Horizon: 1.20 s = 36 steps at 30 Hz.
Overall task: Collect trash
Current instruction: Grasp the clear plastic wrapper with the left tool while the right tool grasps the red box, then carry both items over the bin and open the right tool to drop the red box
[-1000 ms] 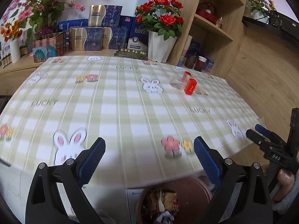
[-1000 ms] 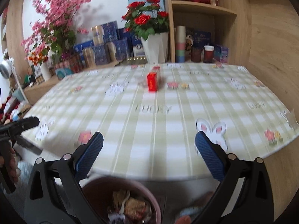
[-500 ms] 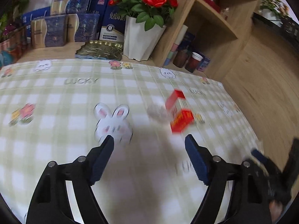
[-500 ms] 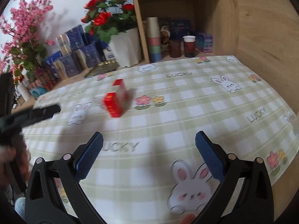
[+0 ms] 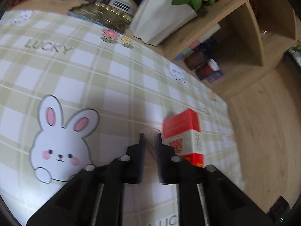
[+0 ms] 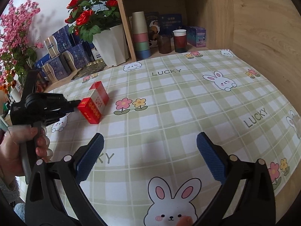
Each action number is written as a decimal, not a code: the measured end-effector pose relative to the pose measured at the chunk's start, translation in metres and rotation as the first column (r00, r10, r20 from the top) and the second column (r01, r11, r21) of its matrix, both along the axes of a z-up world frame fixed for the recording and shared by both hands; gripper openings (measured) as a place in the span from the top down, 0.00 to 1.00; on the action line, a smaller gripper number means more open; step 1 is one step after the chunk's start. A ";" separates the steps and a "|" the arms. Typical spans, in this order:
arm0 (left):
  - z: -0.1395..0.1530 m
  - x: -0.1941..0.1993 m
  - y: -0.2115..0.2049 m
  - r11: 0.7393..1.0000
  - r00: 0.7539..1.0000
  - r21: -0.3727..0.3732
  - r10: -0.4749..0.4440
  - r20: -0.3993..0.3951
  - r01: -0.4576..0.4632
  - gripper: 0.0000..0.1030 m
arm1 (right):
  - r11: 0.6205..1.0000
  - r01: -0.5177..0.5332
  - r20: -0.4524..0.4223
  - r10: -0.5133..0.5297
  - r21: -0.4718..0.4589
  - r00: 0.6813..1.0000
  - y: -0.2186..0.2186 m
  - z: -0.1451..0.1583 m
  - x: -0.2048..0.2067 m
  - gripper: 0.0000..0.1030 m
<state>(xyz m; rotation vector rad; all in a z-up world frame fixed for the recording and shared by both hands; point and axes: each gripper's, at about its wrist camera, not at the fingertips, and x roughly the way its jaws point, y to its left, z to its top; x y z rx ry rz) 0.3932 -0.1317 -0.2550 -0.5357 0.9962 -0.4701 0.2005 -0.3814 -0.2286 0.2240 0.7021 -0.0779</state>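
Here "LUCKY" repeats across the checked tablecloth [image 6: 169,98]. Left gripper [image 5: 150,137] pinches clear plastic film [image 5: 150,131] beside the red box [image 5: 183,131]; right gripper [image 6: 150,150] gapes over bare cloth.

The left wrist view is aimed steeply down, close over the checked tablecloth [image 5: 105,79], tilted. The right wrist view is set farther back and faces the shelf [image 6: 169,3]. The red box [image 5: 185,135] [image 6: 96,103] is shared by both.
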 end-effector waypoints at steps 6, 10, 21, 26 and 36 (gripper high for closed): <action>0.013 -0.023 0.038 1.000 0.997 0.031 -0.003 0.074 0.001 0.97 | 0.999 -0.042 0.002 0.042 -0.010 0.999 0.015 0.004 0.012 0.06; 0.026 -0.058 0.078 0.997 0.992 0.081 -0.012 0.125 0.002 0.97 | 0.994 -0.100 0.045 0.102 -0.054 0.994 0.041 0.016 0.028 0.05; 0.048 -0.128 0.174 0.971 0.979 0.217 0.055 0.198 -0.098 0.97 | 0.968 -0.239 -0.037 0.237 -0.069 0.971 0.096 0.007 0.128 0.07; 0.054 -0.156 0.203 0.972 0.973 0.180 0.114 0.202 -0.152 0.97 | 0.979 -0.187 -0.160 0.172 -0.083 0.972 0.108 -0.017 0.172 0.22; 0.072 -0.184 0.205 0.976 0.968 0.179 0.074 0.240 -0.119 0.97 | 0.981 -0.191 -0.185 0.191 0.021 0.964 0.096 -0.014 0.131 0.75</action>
